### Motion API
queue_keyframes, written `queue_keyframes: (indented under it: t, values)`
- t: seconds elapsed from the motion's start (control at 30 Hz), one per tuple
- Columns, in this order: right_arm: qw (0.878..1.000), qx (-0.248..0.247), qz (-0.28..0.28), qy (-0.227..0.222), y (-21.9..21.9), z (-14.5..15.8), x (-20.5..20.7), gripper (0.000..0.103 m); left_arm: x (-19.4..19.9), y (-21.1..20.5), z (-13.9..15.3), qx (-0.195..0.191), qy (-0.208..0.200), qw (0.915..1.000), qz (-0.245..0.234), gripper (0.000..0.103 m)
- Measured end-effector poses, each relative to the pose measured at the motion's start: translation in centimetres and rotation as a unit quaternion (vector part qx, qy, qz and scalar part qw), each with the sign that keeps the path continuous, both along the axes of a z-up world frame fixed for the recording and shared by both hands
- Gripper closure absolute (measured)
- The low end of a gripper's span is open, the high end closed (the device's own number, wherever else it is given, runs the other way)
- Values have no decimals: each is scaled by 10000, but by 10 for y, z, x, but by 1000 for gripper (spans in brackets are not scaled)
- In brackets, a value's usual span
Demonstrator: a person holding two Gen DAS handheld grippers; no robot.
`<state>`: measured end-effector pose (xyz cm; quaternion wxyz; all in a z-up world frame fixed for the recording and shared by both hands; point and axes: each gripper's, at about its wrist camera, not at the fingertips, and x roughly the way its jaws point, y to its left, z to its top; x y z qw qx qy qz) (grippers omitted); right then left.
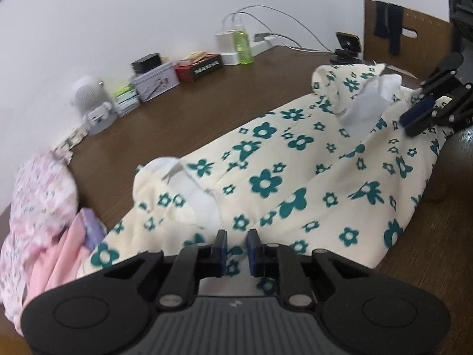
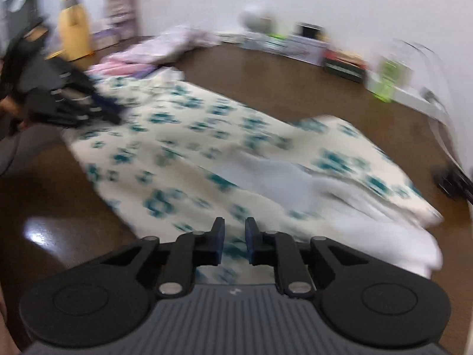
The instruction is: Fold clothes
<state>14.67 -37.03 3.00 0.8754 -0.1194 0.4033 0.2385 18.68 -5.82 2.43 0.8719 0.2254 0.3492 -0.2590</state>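
Floral garment (image 1: 266, 177) spread flat on brown table (image 1: 183, 112), pink clothes (image 1: 41, 207) heaped at its left end. Left gripper (image 1: 237, 250) over near left edge, jaws narrowly apart, fabric beneath but unclamped. Right gripper (image 2: 235, 241) likewise at right end, narrowly apart, holding nothing.

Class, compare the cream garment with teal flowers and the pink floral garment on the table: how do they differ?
The cream garment has large teal flowers; the pink garment has a small, faint print. The cream garment is spread flat across the table; the pink garment lies bunched at its end. Both are floral clothes resting on the same brown table.
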Motion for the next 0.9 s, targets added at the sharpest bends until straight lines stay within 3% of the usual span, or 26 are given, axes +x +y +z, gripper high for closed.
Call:
queue_keyframes:
  t: [0.13, 0.3, 0.4, 0.47, 0.57, 0.77, 0.9]
  values:
    - [9989, 307, -359, 30, -27, -3, -12, 90, -6, 4, -1, -134, -120, 9997, 181, 88]
    - [9980, 455, -445, 31, -18, 5, -17, 85, -12, 2, 9, -269, -221, 9991, 238, 87]
    - [9968, 765, 17, -246, 6, 26, -23, 79, -25, -7, 30, -588, -374, 9975, -90, 83]
    - [9956, 614, 510, -487, 41, 31, -23, 72, -35, -22, 37, -704, -314, 9957, -517, 81]
    - [9910, 327, 1188, -516, 87, 22, -10, 72, -44, -46, 32, -612, -138, 9933, -971, 80]
    - [9842, 154, 1733, -335, 120, -3, 15, 70, -37, -47, 9, -335, 115, 9969, -699, 79]
    - [9839, 174, 1737, -372, 107, -8, 22, 49, -31, -32, 1, -514, 228, 9968, -566, 72]
